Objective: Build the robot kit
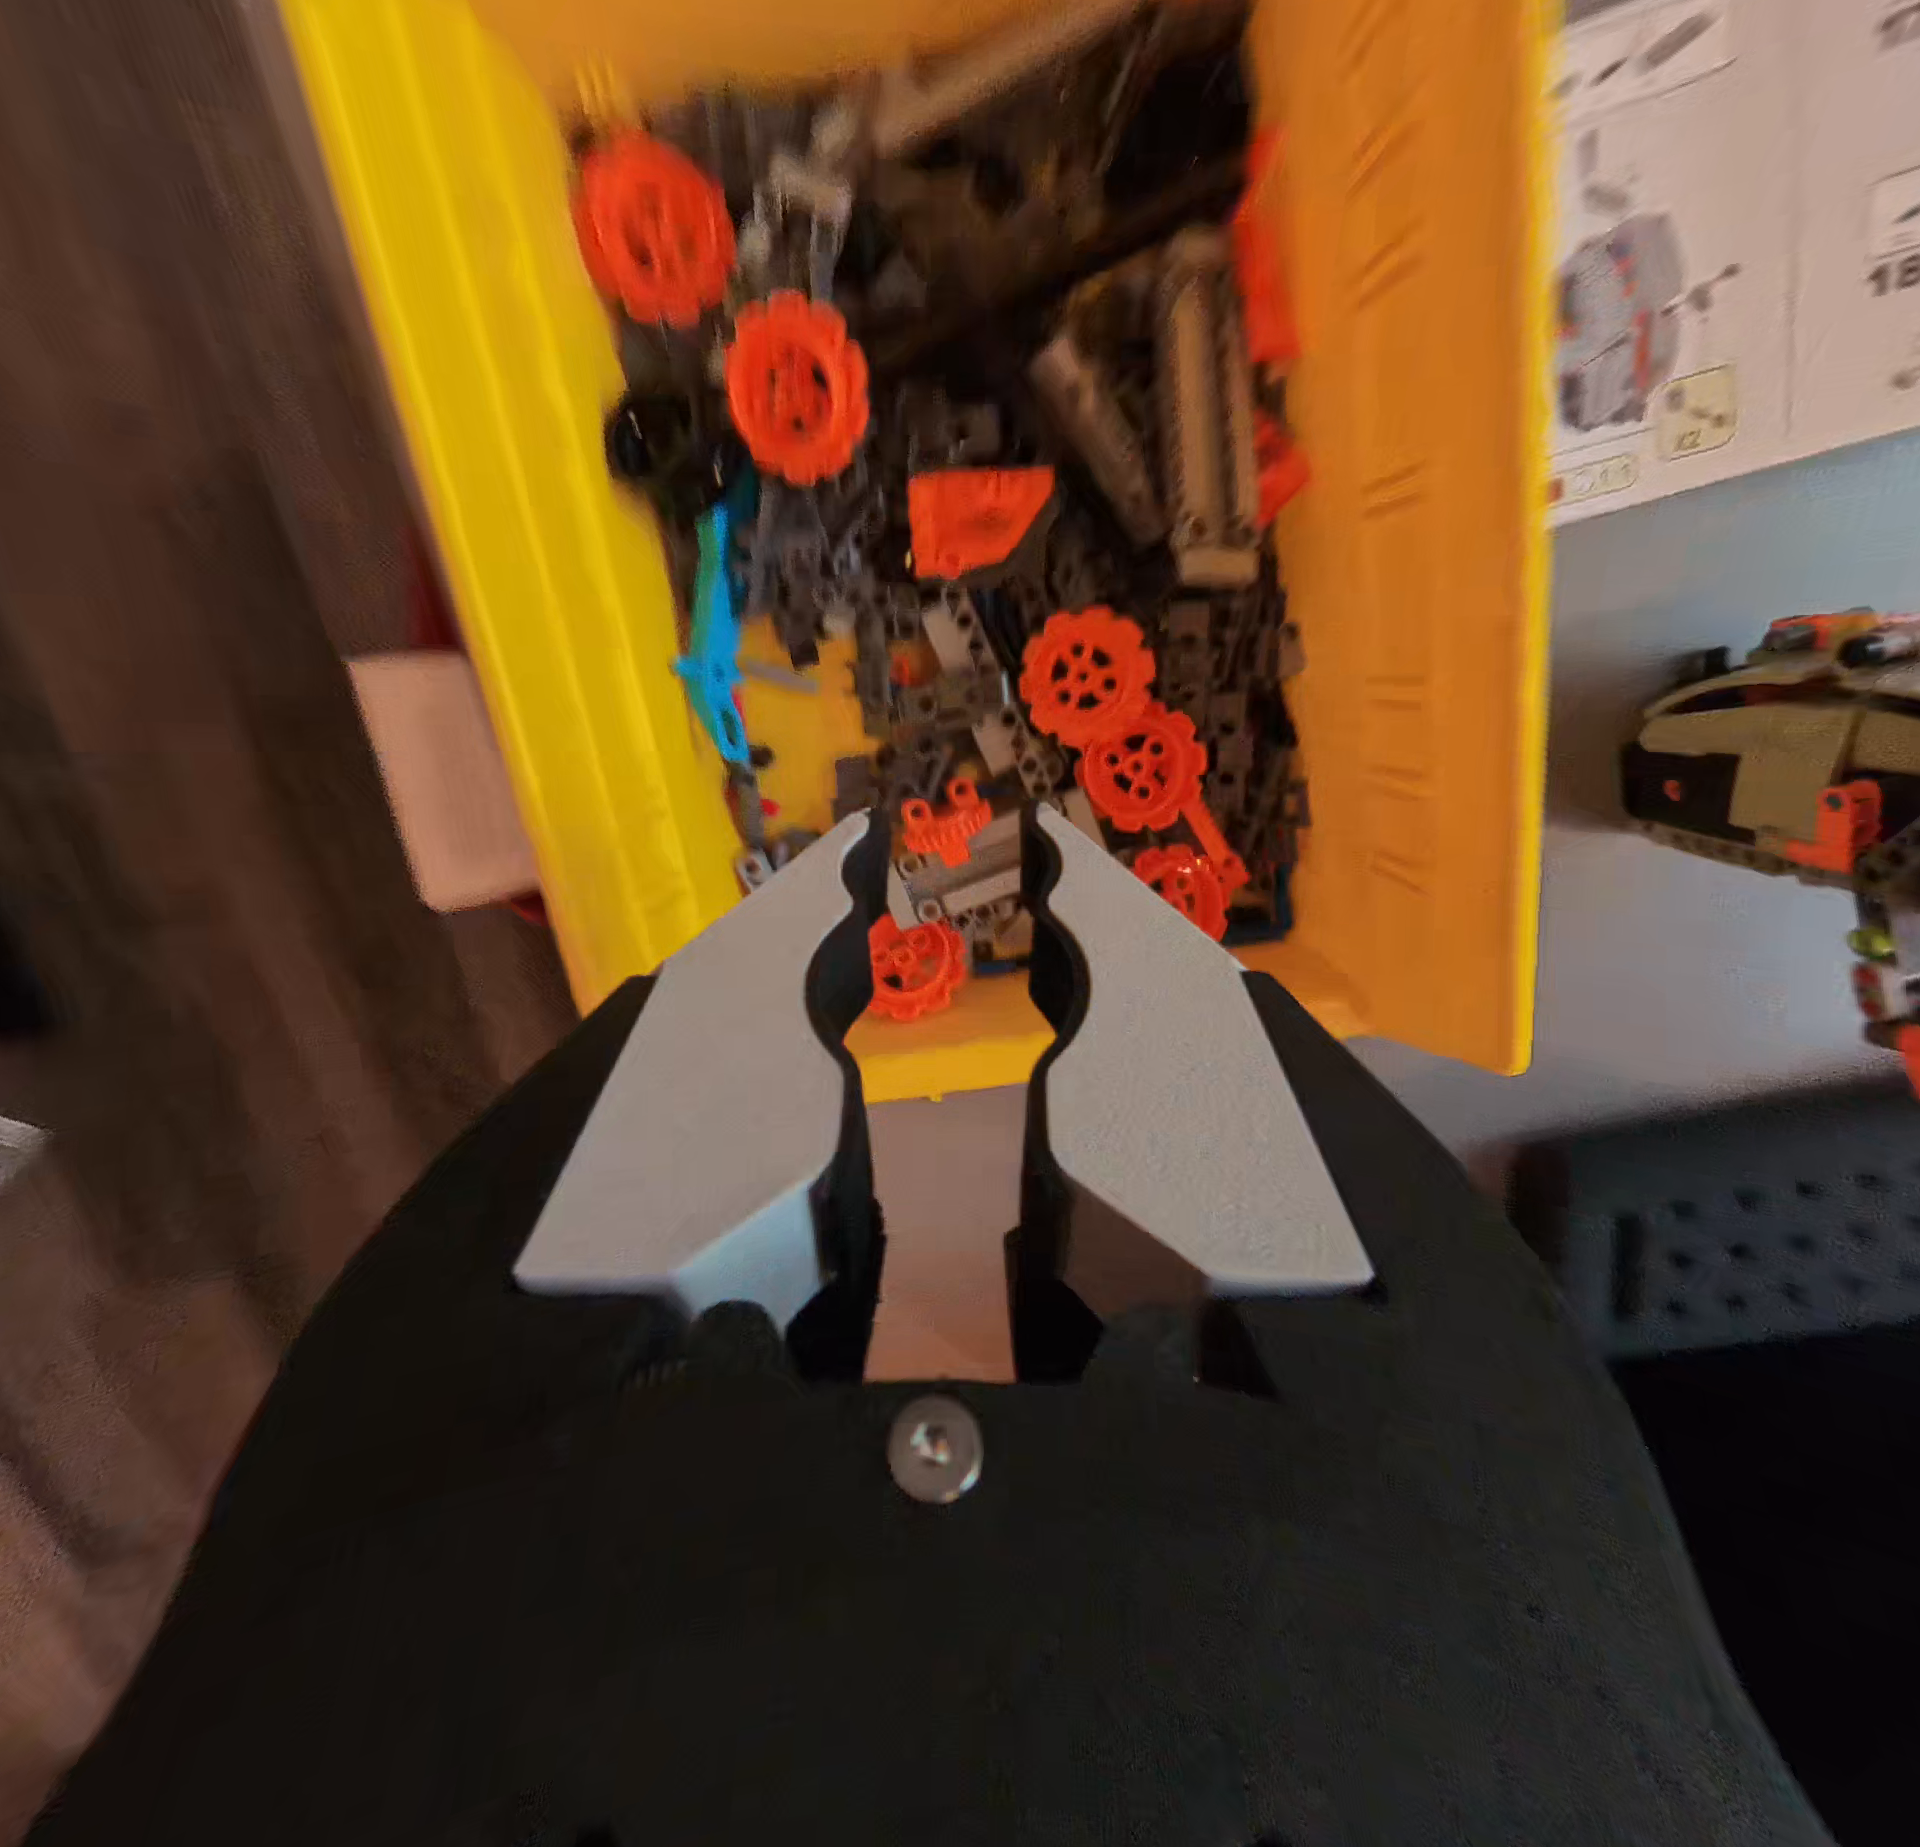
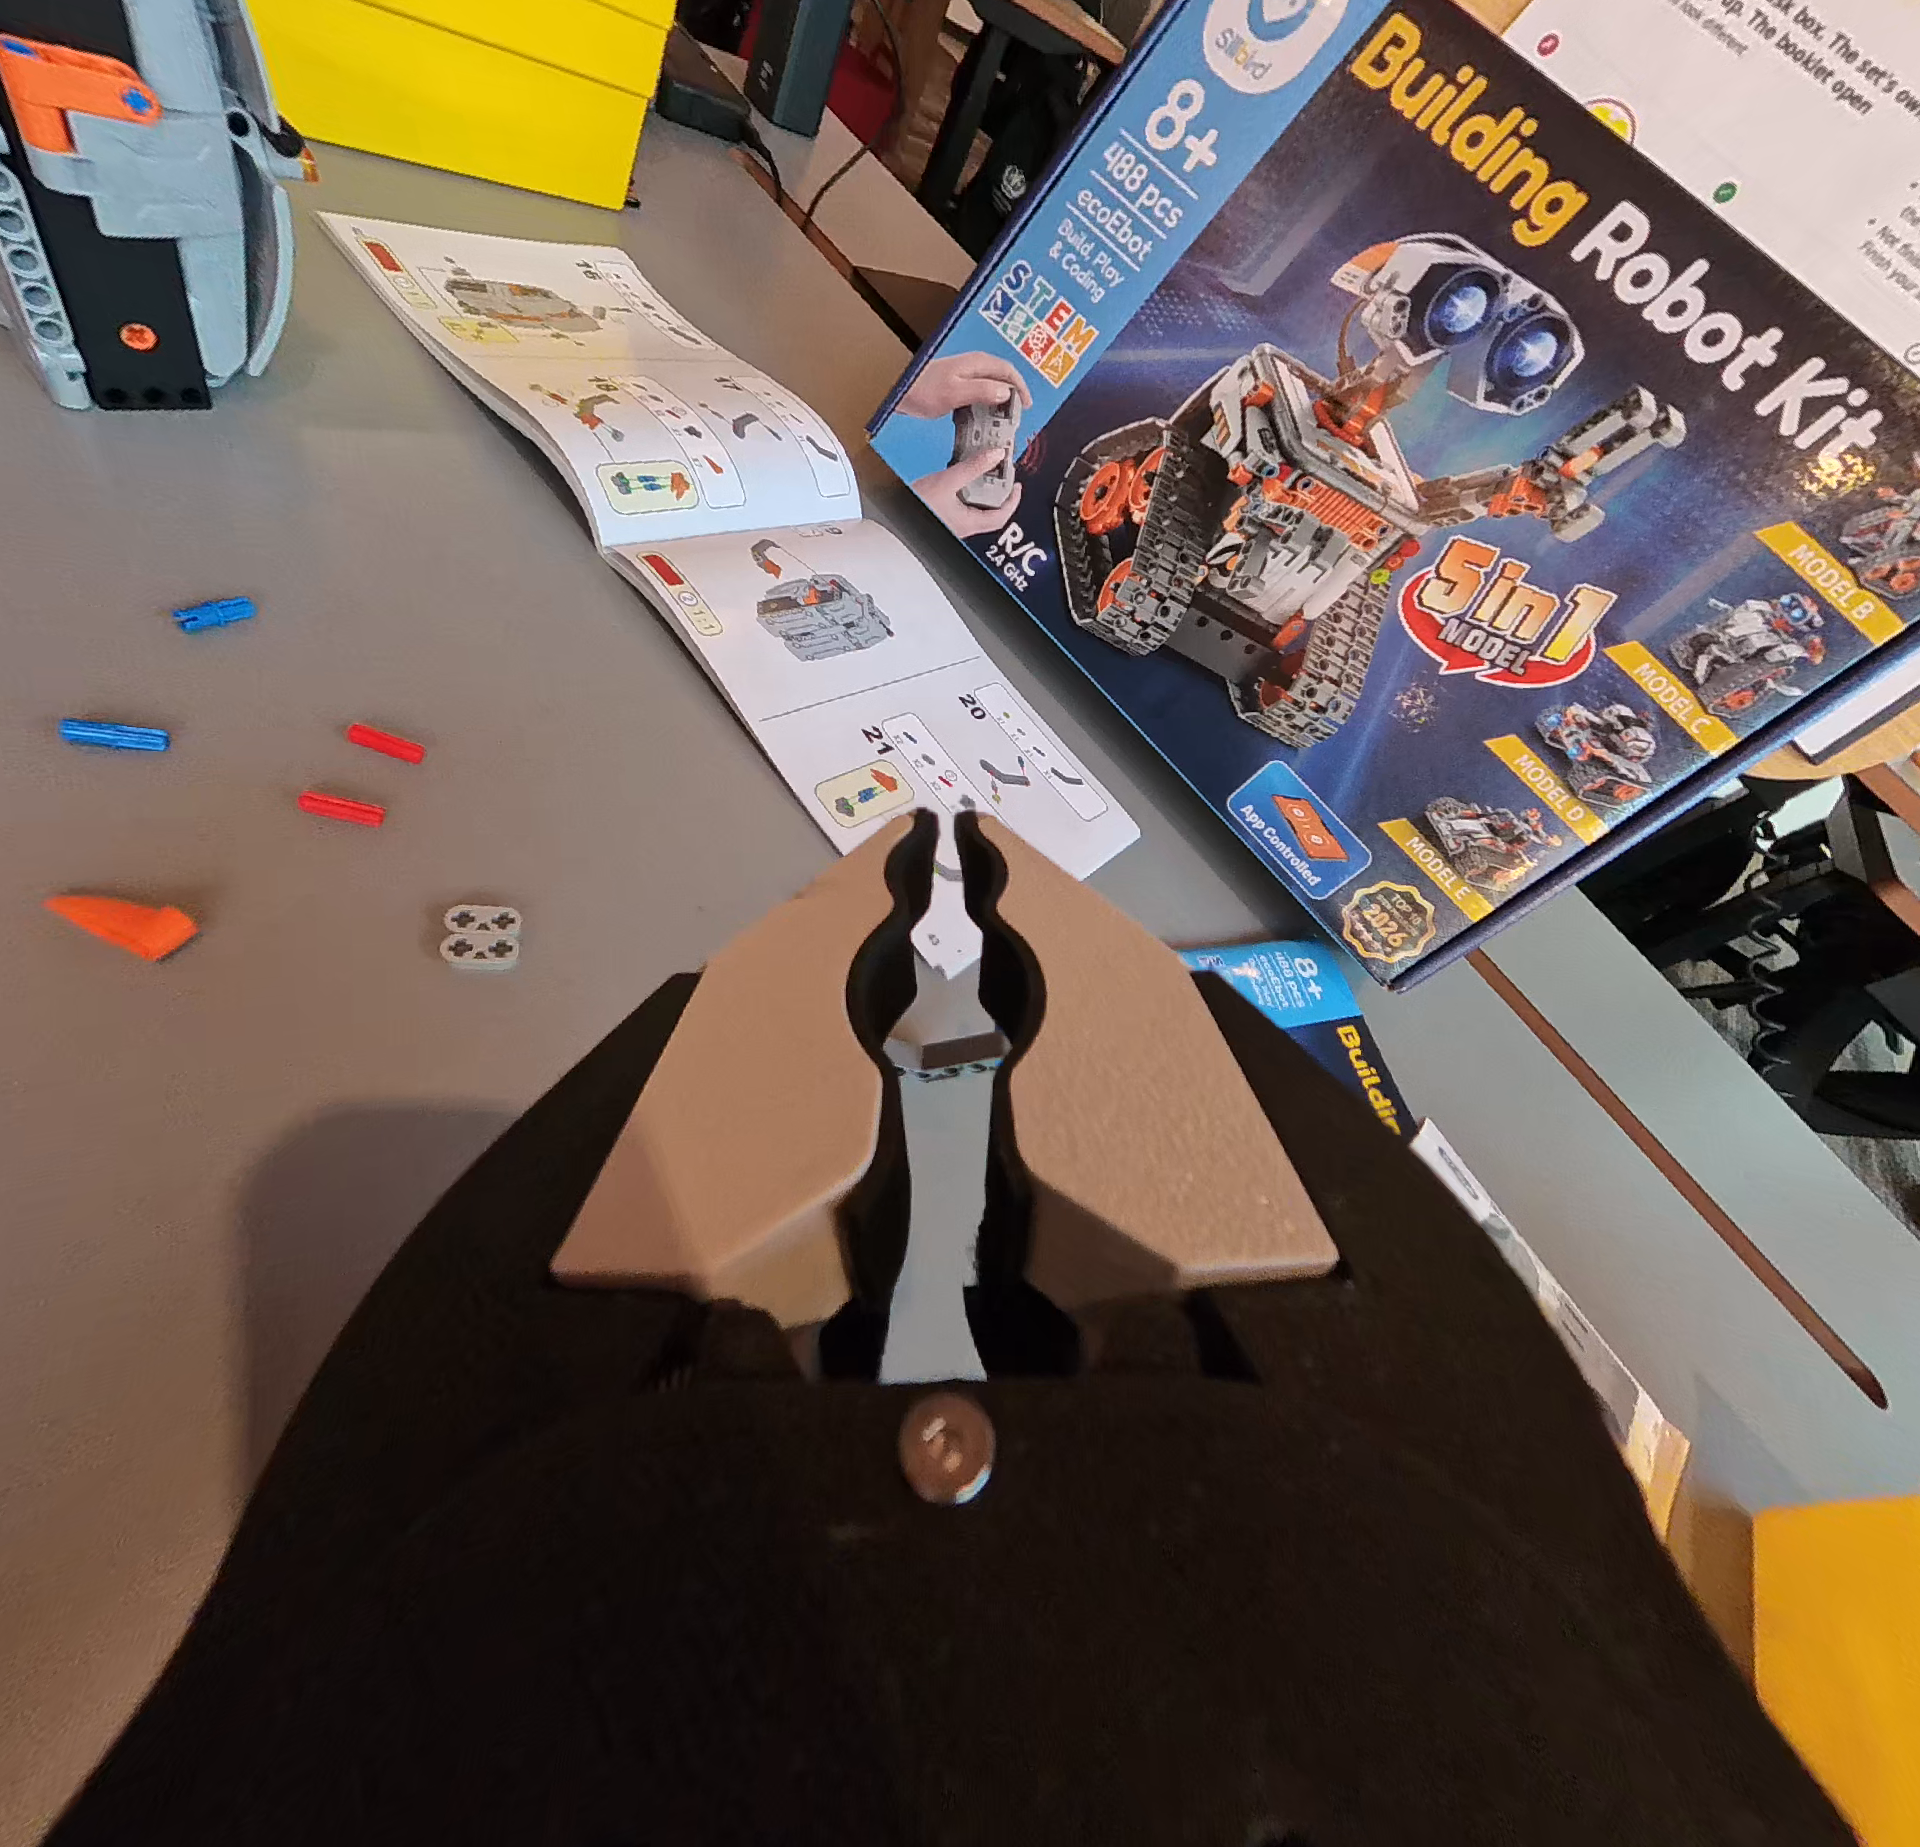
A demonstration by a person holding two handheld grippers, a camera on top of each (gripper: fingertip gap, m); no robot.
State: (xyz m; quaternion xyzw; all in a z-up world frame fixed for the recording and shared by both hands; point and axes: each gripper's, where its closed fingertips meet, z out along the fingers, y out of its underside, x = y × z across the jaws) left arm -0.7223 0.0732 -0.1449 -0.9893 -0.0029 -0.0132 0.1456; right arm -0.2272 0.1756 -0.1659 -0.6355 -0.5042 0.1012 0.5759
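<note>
In the left wrist view my left gripper point(image 1: 954, 821) is open over the near end of a yellow bin point(image 1: 1403, 447). The bin is full of black and grey building beams and orange gears point(image 1: 1086, 675). A small orange toothed piece point(image 1: 940, 826) and a grey beam point(image 1: 966, 878) lie between its tips, apart from the pads. The view is blurred. In the right wrist view my right gripper point(image 2: 945, 823) hovers over the near corner of an open instruction booklet point(image 2: 727, 509). Its tips are almost together, and a small dark grey piece point(image 2: 948, 1054) sits clamped farther back between the fingers.
On the grey table point(image 2: 520, 1070) lie blue pins point(image 2: 213, 613), red pins point(image 2: 384, 743), an orange wedge point(image 2: 130, 924) and two grey connectors point(image 2: 480, 935). A part-built model point(image 2: 135, 187) stands at far left, yellow bins point(image 2: 447, 52) behind it. A kit box point(image 2: 1455, 447) leans at right. There is about 50 cm between the tips of the two grippers. The part-built model point(image 2: 135, 187) is about 25 cm from both grippers' fingertips.
</note>
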